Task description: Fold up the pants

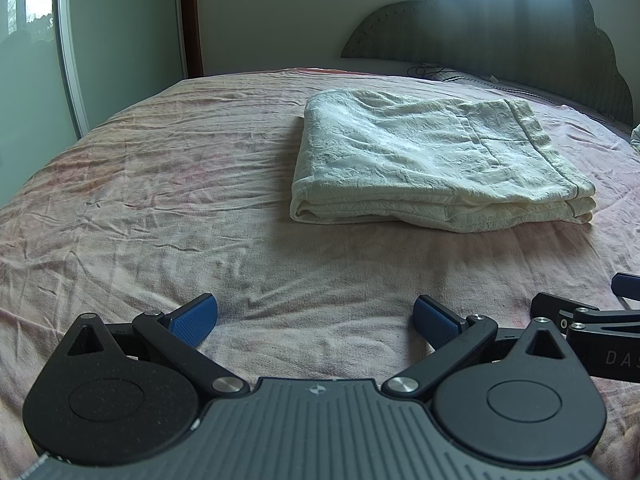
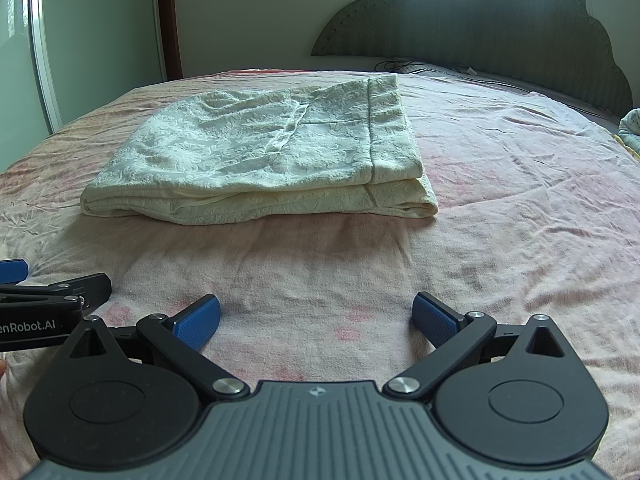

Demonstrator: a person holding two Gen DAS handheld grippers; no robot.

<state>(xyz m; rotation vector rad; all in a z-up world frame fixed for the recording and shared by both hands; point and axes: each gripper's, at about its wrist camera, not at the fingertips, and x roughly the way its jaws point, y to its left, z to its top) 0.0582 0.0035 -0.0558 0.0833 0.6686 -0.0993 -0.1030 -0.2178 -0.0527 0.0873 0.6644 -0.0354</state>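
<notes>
Left wrist view: my left claw [image 1: 316, 316] hangs released and empty above the pink bedsheet [image 1: 140, 208], well short of the cream pants [image 1: 432, 168], which lie folded in a flat stack ahead and to the right, probably set down finished. Their long axis runs across the bed.

Right wrist view: my right claw [image 2: 316, 314] is also released. The pants [image 2: 264, 156] sit ahead-left, hem band at the right end, folded edge facing me.

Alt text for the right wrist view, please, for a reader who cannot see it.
Cream pants lie folded in a neat stack on a pink bedsheet, apart from the open, empty right claw in the foreground. The left claw shows at the left edge; a green headboard stands behind.
</notes>
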